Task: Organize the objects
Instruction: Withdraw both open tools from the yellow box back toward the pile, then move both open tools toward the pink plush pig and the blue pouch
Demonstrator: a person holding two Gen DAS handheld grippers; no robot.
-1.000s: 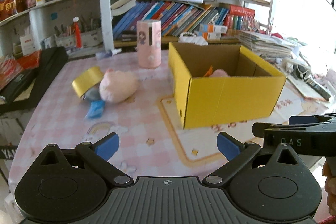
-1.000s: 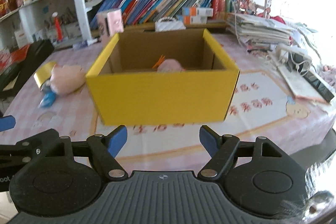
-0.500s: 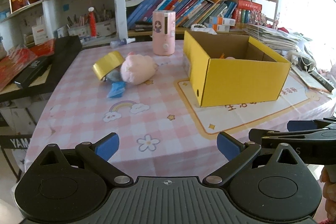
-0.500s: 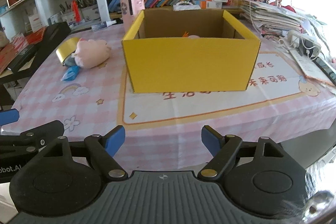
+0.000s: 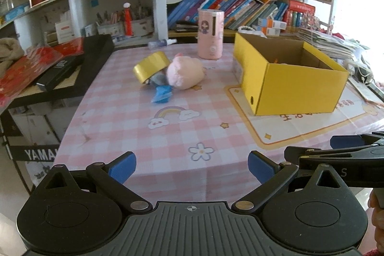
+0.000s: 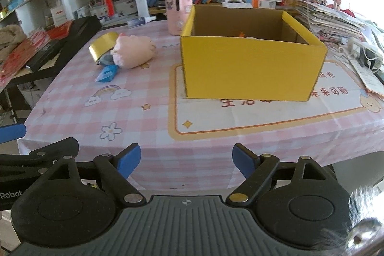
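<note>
Left wrist view: left gripper (image 5: 192, 166) w/ blue-padded fingers spread wide, holding nothing, hovering off the near table edge above the pink checked tablecloth (image 5: 134, 121). Right gripper (image 5: 348, 155) pokes in from the right side, seen edge-on, a stray "S" readable on its black body. Task items sit in a loose cluster mid-table, well apart from both tools: gold tape roll (image 5: 151, 66) tilted, leaning on the pink plush pig toy (image 5: 184, 72), crumpled blue plastic wrapper (image 5: 162, 94) just in front, small grey thing tucked between, can't ID. Open yellow cardboard box (image 5: 297, 85) sits on the cream printed mat, prob. the drop target since its top is open and reachable; something pinkish/orange is barely visible inside. Tall pink cylinder w/ cartoon girl sticker (image 5: 210, 34) stands upright behind. "YAMA…" readable on black gear at left, prob. cut off. Right wrist view: right gripper's own fingers also apart, empty, aimed at the box's front wall from below table edge level. "Robot…" partly readable on the left tool's body at frame left. Mat text is Chinese, reads upside down from here. Both tools look parked/idle rather than mid-reach; cluster items not yet boxed.
</note>
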